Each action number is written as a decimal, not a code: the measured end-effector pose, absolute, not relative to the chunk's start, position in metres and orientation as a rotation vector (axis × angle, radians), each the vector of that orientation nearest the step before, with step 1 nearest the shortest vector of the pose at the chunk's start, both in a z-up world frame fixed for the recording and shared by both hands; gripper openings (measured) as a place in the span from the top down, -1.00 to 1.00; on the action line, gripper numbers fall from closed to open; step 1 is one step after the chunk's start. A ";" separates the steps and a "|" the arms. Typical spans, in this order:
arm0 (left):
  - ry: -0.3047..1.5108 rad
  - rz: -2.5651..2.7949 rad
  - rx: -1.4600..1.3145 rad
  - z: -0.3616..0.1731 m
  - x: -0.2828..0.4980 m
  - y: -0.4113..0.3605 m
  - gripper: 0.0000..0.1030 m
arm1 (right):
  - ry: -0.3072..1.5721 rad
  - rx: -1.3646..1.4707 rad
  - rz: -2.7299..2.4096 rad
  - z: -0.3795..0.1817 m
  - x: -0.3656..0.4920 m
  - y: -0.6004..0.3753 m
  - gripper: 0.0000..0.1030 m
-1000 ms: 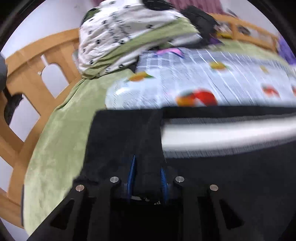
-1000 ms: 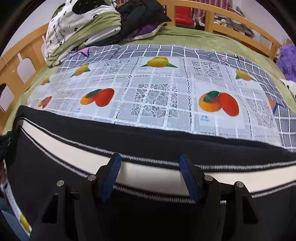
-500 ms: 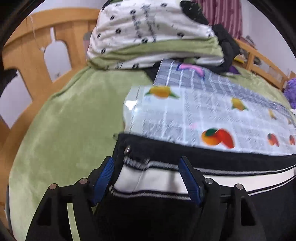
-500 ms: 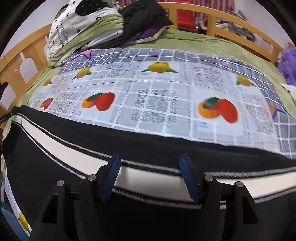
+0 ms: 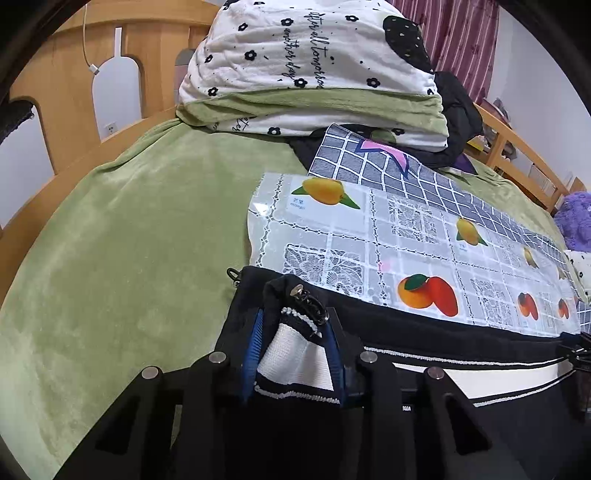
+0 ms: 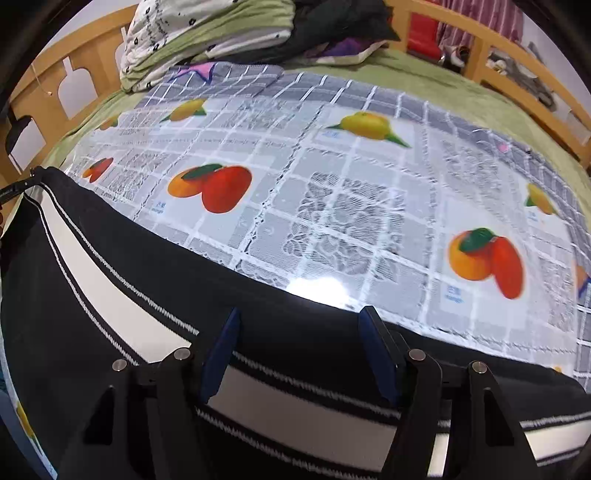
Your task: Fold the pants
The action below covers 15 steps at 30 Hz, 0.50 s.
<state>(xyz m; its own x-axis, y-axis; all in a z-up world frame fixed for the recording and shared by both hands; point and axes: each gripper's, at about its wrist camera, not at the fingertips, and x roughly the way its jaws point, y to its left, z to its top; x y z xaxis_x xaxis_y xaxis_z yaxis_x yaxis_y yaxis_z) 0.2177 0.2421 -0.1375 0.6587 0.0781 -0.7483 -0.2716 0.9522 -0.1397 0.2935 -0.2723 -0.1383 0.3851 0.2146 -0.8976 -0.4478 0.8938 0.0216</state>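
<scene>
The black pants (image 6: 155, 266) with a white side stripe lie stretched across the fruit-print mat (image 6: 332, 177) on the bed. My left gripper (image 5: 293, 341) is shut on the pants' cuff end (image 5: 291, 350), bunching the white stripe and a zipper pull between its blue pads. My right gripper (image 6: 301, 350) is open, its blue pads standing wide apart over the stripe of the pants; whether they touch the cloth I cannot tell. The pants also show in the left wrist view (image 5: 461, 328), running off to the right.
A green blanket (image 5: 122, 236) covers the bed. Folded bedding (image 5: 306, 66) and dark clothes (image 6: 332, 29) are piled at the head. A wooden bed rail (image 6: 517, 55) runs around the edges. A purple plush toy (image 5: 576, 218) sits far right.
My left gripper opened half a second ago, moved left to the cuff end and has closed on it. My right gripper has stayed open and moved slightly closer to the pants.
</scene>
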 end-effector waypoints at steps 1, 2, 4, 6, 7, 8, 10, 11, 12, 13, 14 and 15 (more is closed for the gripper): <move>0.831 0.203 -0.245 -0.138 0.218 0.242 0.43 | 1.096 -0.244 0.434 -0.139 0.296 -0.271 -0.25; 0.832 0.206 -0.239 -0.138 0.218 0.241 0.47 | 1.100 -0.247 0.444 -0.140 0.298 -0.269 -0.11; 0.827 0.200 -0.233 -0.137 0.216 0.242 0.50 | 1.107 -0.260 0.480 -0.137 0.297 -0.267 0.35; 0.818 0.189 -0.241 -0.135 0.212 0.242 0.52 | 1.102 -0.291 0.490 -0.133 0.289 -0.265 0.66; 0.809 0.183 -0.245 -0.134 0.210 0.242 0.52 | 1.094 -0.312 0.489 -0.132 0.286 -0.264 0.70; 0.805 0.181 -0.244 -0.133 0.209 0.241 0.55 | 1.083 -0.329 0.484 -0.131 0.280 -0.264 0.77; 0.786 0.178 -0.240 -0.129 0.206 0.239 0.62 | 1.063 -0.291 0.472 -0.125 0.277 -0.270 0.82; 0.774 0.178 -0.243 -0.127 0.205 0.240 0.63 | 1.030 -0.263 0.468 -0.117 0.273 -0.273 0.85; 0.763 0.174 -0.248 -0.125 0.204 0.241 0.64 | 1.003 -0.244 0.471 -0.112 0.271 -0.276 0.92; 0.753 0.171 -0.254 -0.123 0.204 0.242 0.66 | 0.981 -0.223 0.477 -0.106 0.269 -0.278 0.92; 0.745 0.170 -0.262 -0.120 0.205 0.245 0.68 | 0.951 -0.206 0.473 -0.098 0.267 -0.279 0.92; 0.740 0.164 -0.274 -0.119 0.207 0.248 0.68 | 0.937 -0.202 0.472 -0.095 0.268 -0.278 0.92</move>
